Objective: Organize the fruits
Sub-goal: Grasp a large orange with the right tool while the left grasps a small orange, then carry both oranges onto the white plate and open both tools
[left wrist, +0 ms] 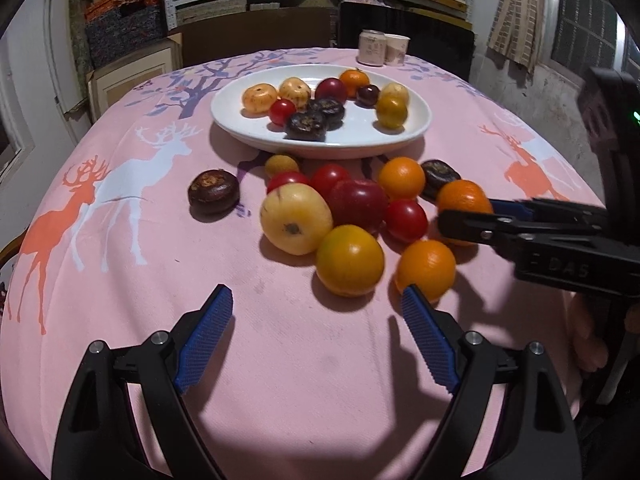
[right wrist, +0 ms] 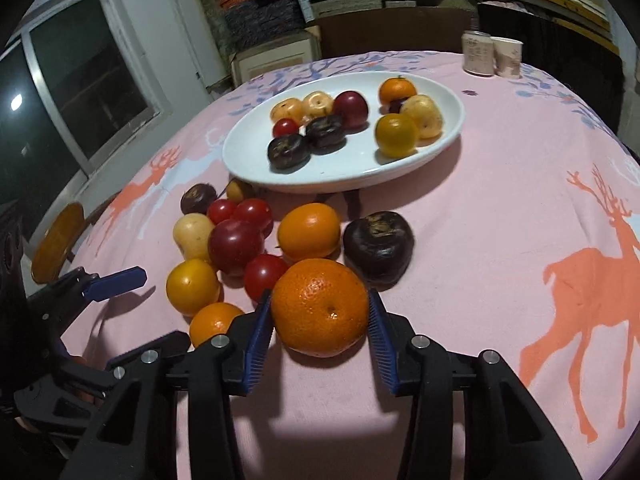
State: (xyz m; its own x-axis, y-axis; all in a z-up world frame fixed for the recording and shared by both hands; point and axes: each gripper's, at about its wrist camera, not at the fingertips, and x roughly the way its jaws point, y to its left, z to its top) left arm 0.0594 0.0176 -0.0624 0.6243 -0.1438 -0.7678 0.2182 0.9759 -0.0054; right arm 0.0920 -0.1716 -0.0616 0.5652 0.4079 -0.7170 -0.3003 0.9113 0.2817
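Right gripper clamps an orange on the tablecloth. Left gripper hangs apart, empty, near the loose fruit pile; plate sits beyond.

My left gripper: two black moulded arms with triangular cut-outs, each ending in a blue ribbed pad, with round silver screw heads at the pivots. My right gripper: the same build, black arms and blue ribbed pads, silver screws. Seen side-on from the left camera, its black body carries raised lettering (partly legible, "DAS") and a small green light.
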